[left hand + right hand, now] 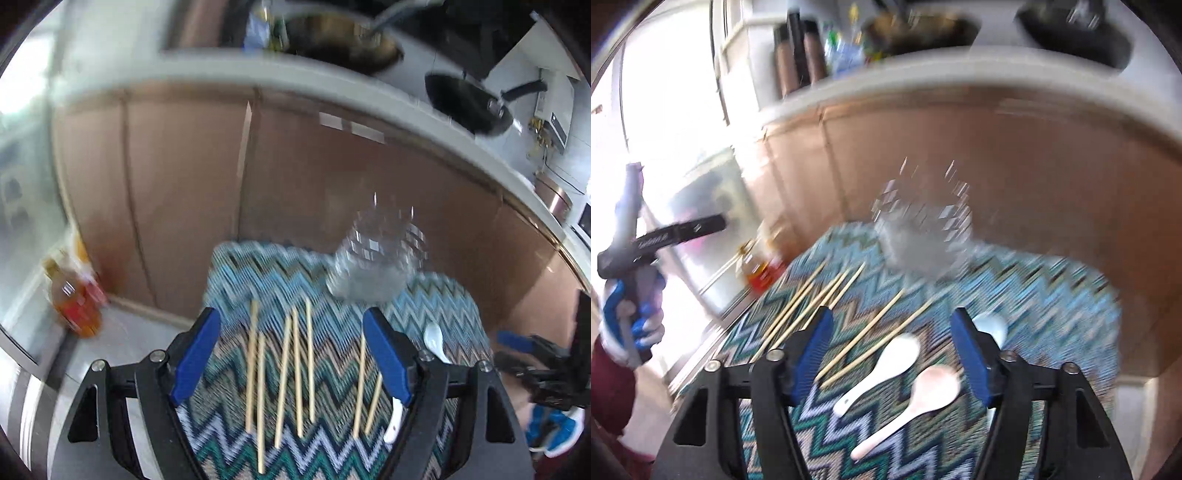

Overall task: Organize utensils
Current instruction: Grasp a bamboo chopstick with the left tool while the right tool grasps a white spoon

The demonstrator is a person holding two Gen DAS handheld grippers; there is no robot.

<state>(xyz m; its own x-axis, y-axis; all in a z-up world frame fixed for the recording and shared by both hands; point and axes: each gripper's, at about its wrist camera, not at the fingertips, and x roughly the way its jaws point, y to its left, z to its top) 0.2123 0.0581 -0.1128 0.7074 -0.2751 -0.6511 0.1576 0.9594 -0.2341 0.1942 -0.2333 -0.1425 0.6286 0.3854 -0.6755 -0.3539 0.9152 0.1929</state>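
Wooden chopsticks (284, 376) are lying scattered on the zigzag-patterned tabletop (332, 435), in front of the clear faceted glass (376, 258), which is standing at the far edge. A white spoon (882, 369) and a pinkish spoon (916, 402) are lying side by side, nearer than the glass and just right of the chopsticks; another white spoon (991, 326) is lying beside them. The left gripper (291, 354) is hanging open over the chopsticks, gripping nothing. The right gripper (892, 350) is hanging open over the two spoons, pads touching neither. An oil bottle (74, 302) is sitting on the floor, left of the glass. Everything is motion-blurred.
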